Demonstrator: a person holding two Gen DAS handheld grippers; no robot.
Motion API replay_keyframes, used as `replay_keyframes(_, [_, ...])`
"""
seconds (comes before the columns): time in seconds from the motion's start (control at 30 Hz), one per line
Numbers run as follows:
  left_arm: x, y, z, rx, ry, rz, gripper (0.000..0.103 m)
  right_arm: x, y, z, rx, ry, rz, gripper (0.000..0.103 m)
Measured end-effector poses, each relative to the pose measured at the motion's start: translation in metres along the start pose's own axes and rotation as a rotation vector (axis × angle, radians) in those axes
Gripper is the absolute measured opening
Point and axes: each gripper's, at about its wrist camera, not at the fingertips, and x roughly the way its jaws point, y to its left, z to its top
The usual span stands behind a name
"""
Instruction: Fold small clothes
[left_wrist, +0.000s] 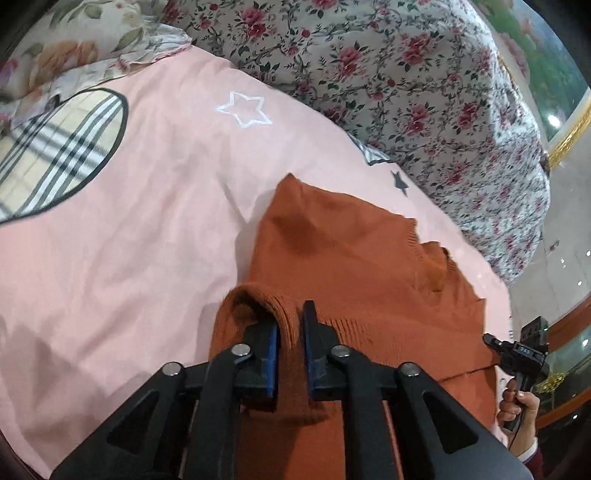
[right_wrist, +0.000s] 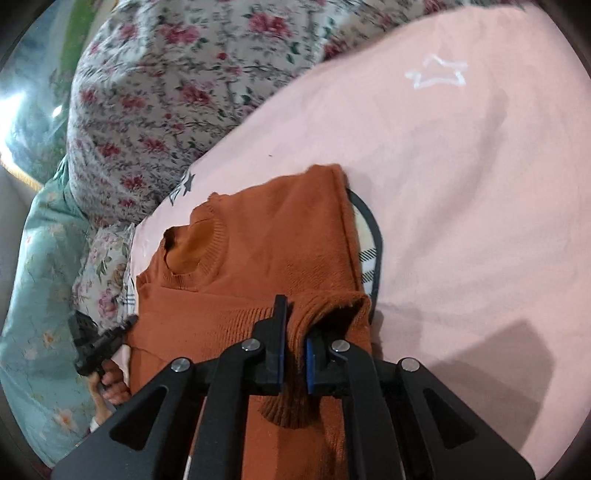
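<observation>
A small orange knit sweater (left_wrist: 351, 251) lies on a pink bedsheet (left_wrist: 147, 221), its round neckline (right_wrist: 199, 243) toward the floral quilt. My left gripper (left_wrist: 290, 332) is shut on a ribbed edge of the sweater, lifted into a fold over the body. My right gripper (right_wrist: 293, 332) is shut on the other ribbed corner of the same sweater (right_wrist: 288, 236), also lifted. Each gripper shows at the edge of the other's view: the right one with its hand in the left wrist view (left_wrist: 517, 354), the left one in the right wrist view (right_wrist: 96, 343).
A floral quilt (left_wrist: 406, 81) is heaped along the far side of the bed. The pink sheet (right_wrist: 461, 184) carries a plaid oval patch (left_wrist: 55, 155) and white star outlines (left_wrist: 243, 109). A teal floral cloth (right_wrist: 37, 295) hangs at the bedside.
</observation>
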Motion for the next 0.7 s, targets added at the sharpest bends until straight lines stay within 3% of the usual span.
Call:
replay_keyframes(0.07, [-0.015,-0.010,-0.014,0.016,-0.006,-0.027,0.038,-0.019,0.001,-0.005,0.016,-0.045,-0.019,0.021])
replay_keyframes(0.1, [-0.020,-0.017,-0.022,0.029,-0.002,-0.035,0.040,-0.029,0.004,-0.009,0.009,-0.076,-0.042,0.032])
replay_keyframes(0.13, [-0.025,-0.029,-0.036,0.054,0.010,-0.059,0.041,-0.042,0.011,-0.018,-0.020,-0.122,-0.075,0.036])
replay_keyframes(0.2, [-0.023,-0.051,-0.058,0.099,0.054,-0.122,0.042,-0.049,0.032,-0.034,-0.106,-0.142,-0.077,0.037])
replay_keyframes(0.3, [0.005,-0.091,-0.089,0.202,0.170,-0.153,0.042,-0.014,0.073,-0.064,-0.268,0.037,-0.018,0.037])
replay_keyframes(0.37, [0.021,-0.104,-0.095,0.264,0.196,-0.094,0.043,0.016,0.095,-0.082,-0.379,0.159,-0.041,0.037])
replay_keyframes(0.43, [0.032,-0.107,-0.088,0.299,0.209,-0.069,0.041,0.037,0.104,-0.089,-0.478,0.209,-0.146,0.037])
replay_keyframes(0.5, [0.041,-0.102,-0.072,0.300,0.221,-0.054,0.031,0.045,0.103,-0.081,-0.501,0.205,-0.175,0.034])
replay_keyframes(0.53, [0.047,-0.099,-0.060,0.300,0.224,-0.032,0.022,0.046,0.100,-0.069,-0.486,0.185,-0.192,0.034])
replay_keyframes(0.57, [0.052,-0.094,-0.046,0.295,0.221,-0.012,0.019,0.047,0.097,-0.059,-0.474,0.165,-0.221,0.034])
replay_keyframes(0.63, [0.057,-0.085,-0.016,0.268,0.196,0.006,0.019,0.046,0.089,-0.031,-0.429,0.099,-0.256,0.033])
replay_keyframes(0.7, [0.053,-0.079,0.013,0.246,0.136,0.077,0.021,0.037,0.081,-0.003,-0.369,-0.007,-0.329,0.034])
